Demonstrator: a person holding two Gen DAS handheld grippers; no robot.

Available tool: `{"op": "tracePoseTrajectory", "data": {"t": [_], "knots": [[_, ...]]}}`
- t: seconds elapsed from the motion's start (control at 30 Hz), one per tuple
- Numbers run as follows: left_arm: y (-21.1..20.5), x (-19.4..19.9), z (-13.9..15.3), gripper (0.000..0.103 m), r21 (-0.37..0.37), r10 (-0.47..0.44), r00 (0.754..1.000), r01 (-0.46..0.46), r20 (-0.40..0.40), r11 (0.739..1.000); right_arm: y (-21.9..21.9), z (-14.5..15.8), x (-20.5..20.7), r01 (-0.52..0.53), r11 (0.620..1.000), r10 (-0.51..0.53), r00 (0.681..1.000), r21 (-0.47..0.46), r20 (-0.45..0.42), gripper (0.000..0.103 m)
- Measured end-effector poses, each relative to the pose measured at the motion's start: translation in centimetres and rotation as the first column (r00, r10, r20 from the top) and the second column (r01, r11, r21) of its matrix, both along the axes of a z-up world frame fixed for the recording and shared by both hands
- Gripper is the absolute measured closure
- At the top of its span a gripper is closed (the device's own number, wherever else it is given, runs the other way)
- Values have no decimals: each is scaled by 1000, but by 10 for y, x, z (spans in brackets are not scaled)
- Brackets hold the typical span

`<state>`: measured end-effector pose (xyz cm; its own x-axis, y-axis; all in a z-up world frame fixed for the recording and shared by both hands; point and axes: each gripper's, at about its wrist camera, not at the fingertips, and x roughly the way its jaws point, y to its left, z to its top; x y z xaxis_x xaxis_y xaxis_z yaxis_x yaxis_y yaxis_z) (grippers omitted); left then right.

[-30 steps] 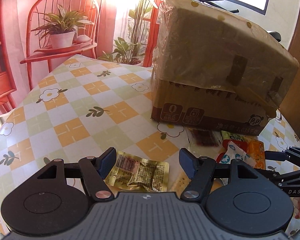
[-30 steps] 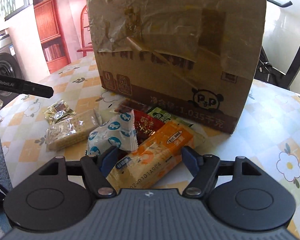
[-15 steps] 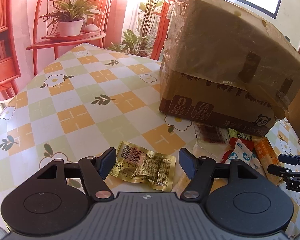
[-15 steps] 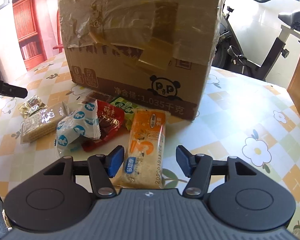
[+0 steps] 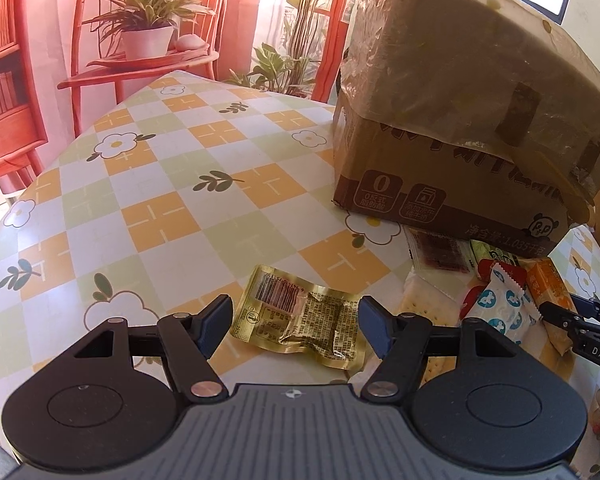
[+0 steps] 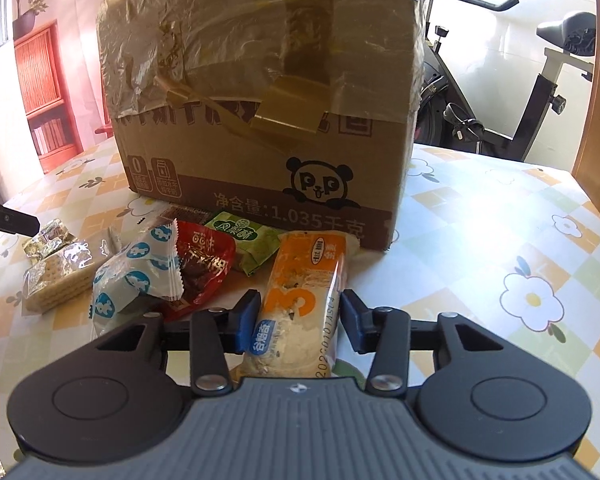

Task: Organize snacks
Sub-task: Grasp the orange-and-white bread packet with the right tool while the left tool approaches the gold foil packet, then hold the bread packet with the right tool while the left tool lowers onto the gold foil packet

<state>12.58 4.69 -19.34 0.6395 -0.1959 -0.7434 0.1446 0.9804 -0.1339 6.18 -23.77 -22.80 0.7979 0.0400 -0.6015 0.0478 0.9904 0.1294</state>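
Your right gripper (image 6: 300,318) brackets the orange bar (image 6: 306,300), jaws spread, pads near but not clearly touching its sides. Left gripper (image 5: 294,326) hangs released over the gold packet (image 5: 300,322). Risk: the glossy wrapper may crumple or squirt forward toward the box (image 6: 268,120) if you close off-centre. Box looks taped shut; contents hidden. Other snacks lie loose on the table (image 5: 160,200).

I see strong daylight washing in from the far right, glaring white on the tablecloth (image 6: 512,216). Both fisheye views bow hard at the edges; the cardboard box (image 5: 460,128) shades the near snacks.
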Motion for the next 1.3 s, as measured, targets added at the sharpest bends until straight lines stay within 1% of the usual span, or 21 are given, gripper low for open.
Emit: {"op": "tracePoseTrajectory", "data": {"t": [0.07, 0.13, 0.17, 0.23, 0.3, 0.37, 0.43, 0.53, 0.6, 0.7, 0.8, 0.93, 1.1, 1.2, 1.3], "knots": [[0, 5, -3, 31, 6, -4, 1000, 4, -17, 1000, 0, 0, -1, 11, 1000, -11, 1000, -2, 6, 59], [1, 4, -4, 31, 20, 15, 999, -14, -28, 1000, 1, 0, -1, 8, 1000, -8, 1000, -11, 8, 59], [2, 3, -3, 31, 14, 20, 999, -19, -37, 1000, 1, 0, -1, 4, 1000, -4, 1000, -11, 8, 59], [5, 0, -3, 32, -8, 23, 998, -23, -58, 1000, 0, 0, -1, 1, 1000, -1, 1000, -3, 8, 59], [7, -2, -3, 32, -56, 37, 994, -43, -100, 998, 0, 0, -1, 1, 1000, -1, 1000, 1, 8, 59], [4, -3, -4, 32, -94, 20, 992, -32, -127, 995, 0, -1, -1, 0, 1000, 0, 1000, 1, 7, 59], [-2, -3, -6, 32, -87, 9, 990, -22, -141, 996, 0, -1, 0, 0, 1000, 0, 1000, 1, 5, 59], [-3, 2, -14, 32, -103, 40, 983, -59, -178, 993, 0, -1, 0, 0, 1000, 0, 1000, 3, 4, 59], [-3, 6, -14, 32, -103, 63, 983, -81, -173, 991, 0, -1, 0, 0, 1000, 0, 1000, 2, 3, 59], [-5, 18, -15, 32, -107, 72, 985, -90, -155, 990, 0, -1, 1, -1, 1000, 1, 1000, 3, 0, 59], [-13, 33, -16, 32, -70, 64, 990, -73, -127, 995, 0, -1, 1, -1, 1000, 1, 1000, 4, -2, 59], [-29, 46, -15, 32, -27, 15, 994, -18, -105, 999, 0, -1, 1, 0, 1000, 0, 1000, 2, -4, 59], [-28, 32, -15, 33, 12, -6, 997, 7, -82, 1000, 0, -2, 1, 0, 1000, 0, 1000, 3, -4, 59], [-22, 22, -13, 32, 68, -25, 996, 31, -80, 997, -1, -2, 2, -2, 1000, 2, 1000, 14, -7, 59], [-19, 14, -13, 32, 108, -80, 994, 88, -78, 990, -3, -3, 3, -1, 1000, 1, 1000, 25, -8, 59]]}}
